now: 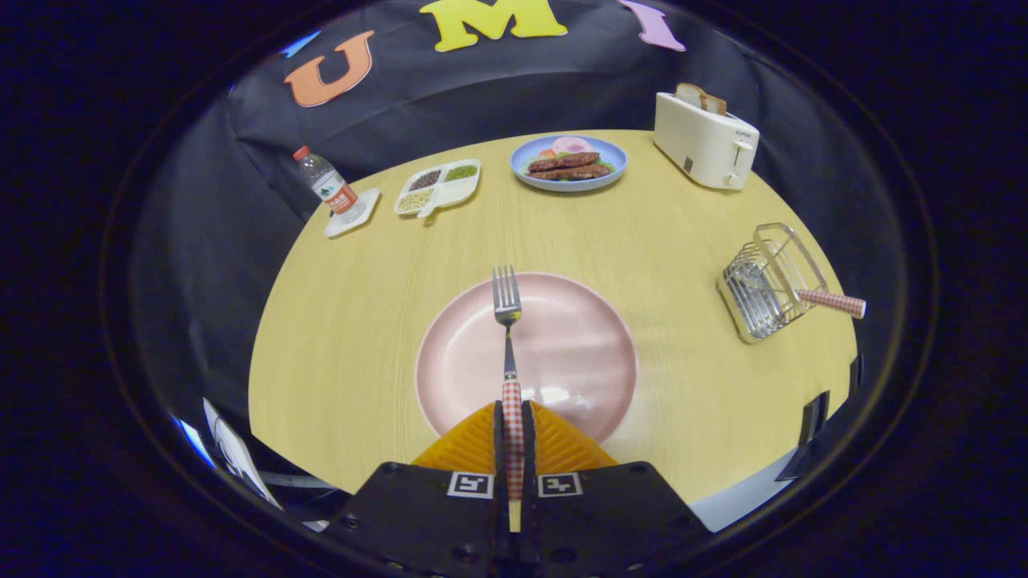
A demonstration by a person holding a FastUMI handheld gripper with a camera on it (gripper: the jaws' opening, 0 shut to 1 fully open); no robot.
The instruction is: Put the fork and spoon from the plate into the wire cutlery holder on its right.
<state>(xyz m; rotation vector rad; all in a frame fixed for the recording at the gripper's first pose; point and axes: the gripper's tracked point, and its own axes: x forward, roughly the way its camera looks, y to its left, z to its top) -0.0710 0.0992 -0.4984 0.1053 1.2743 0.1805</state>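
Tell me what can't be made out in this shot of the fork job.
- Fork handle end, gripper view: hidden between the gripper fingers shut on it.
- Utensil in the wire cutlery holder: only its checked handle sticks out; the wires blur its head.
- Bottle label: too small.

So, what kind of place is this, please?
Probably a staged dining table in a booth: a round wooden table holding a pink round plate, a white toaster and a wire cutlery holder.
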